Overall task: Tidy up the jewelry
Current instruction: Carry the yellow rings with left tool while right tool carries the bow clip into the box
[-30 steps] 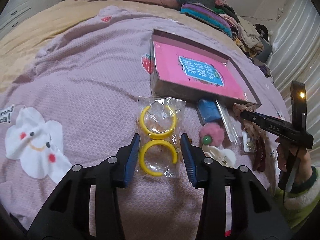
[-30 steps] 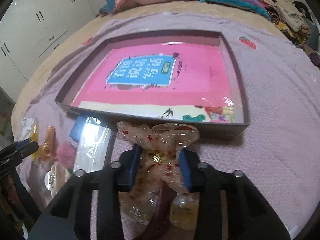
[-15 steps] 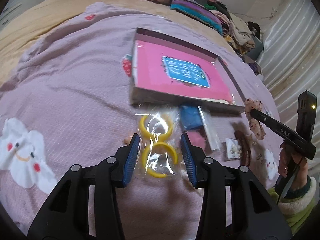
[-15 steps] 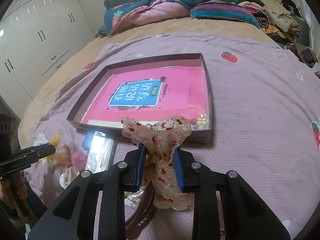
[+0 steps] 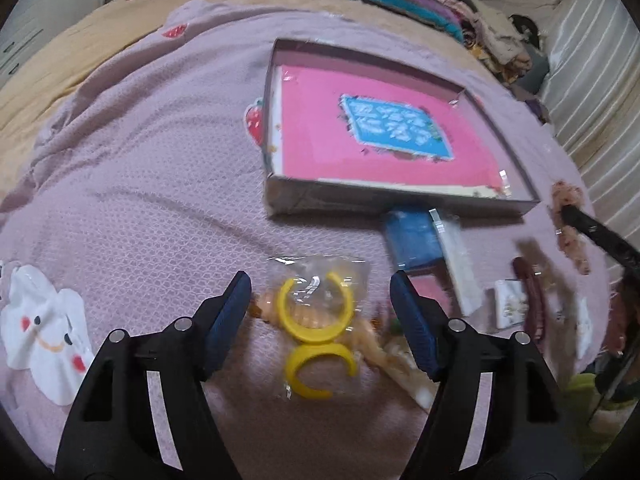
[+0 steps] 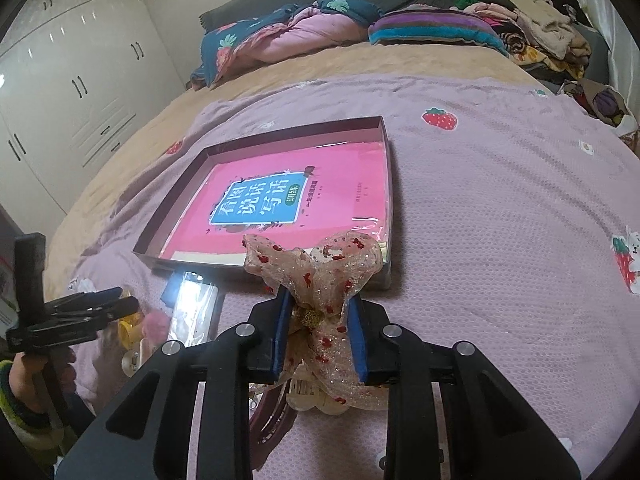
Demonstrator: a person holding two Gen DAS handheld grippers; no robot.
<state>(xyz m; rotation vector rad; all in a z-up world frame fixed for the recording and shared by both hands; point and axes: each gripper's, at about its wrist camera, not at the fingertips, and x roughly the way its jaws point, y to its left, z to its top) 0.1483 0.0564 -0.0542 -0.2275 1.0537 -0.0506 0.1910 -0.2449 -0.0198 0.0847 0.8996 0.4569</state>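
A shallow box (image 5: 404, 194) (image 6: 384, 136) with a pink book in it lies on the purple bedspread. My left gripper (image 5: 320, 304) is open above a clear bag with two yellow rings (image 5: 316, 312); I cannot tell if it touches the bag. My right gripper (image 6: 318, 320) is shut on a sheer beige bow with red dots (image 6: 316, 264) and holds it in the air before the box's near right corner. The bow (image 5: 568, 216) also shows at the right in the left wrist view.
A blue packet (image 5: 412, 236), a clear wrapped strip (image 5: 456, 264), a dark red hair band (image 5: 532, 300), a small white card (image 5: 510, 308) and pale clips lie beside the box. Bedding and clothes (image 6: 440, 28) are piled at the bed's far end. White wardrobes (image 6: 72, 80) stand left.
My right gripper has lifted the bow off the bed and raised it toward the box. My left gripper has opened wider and shifted over the yellow rings.
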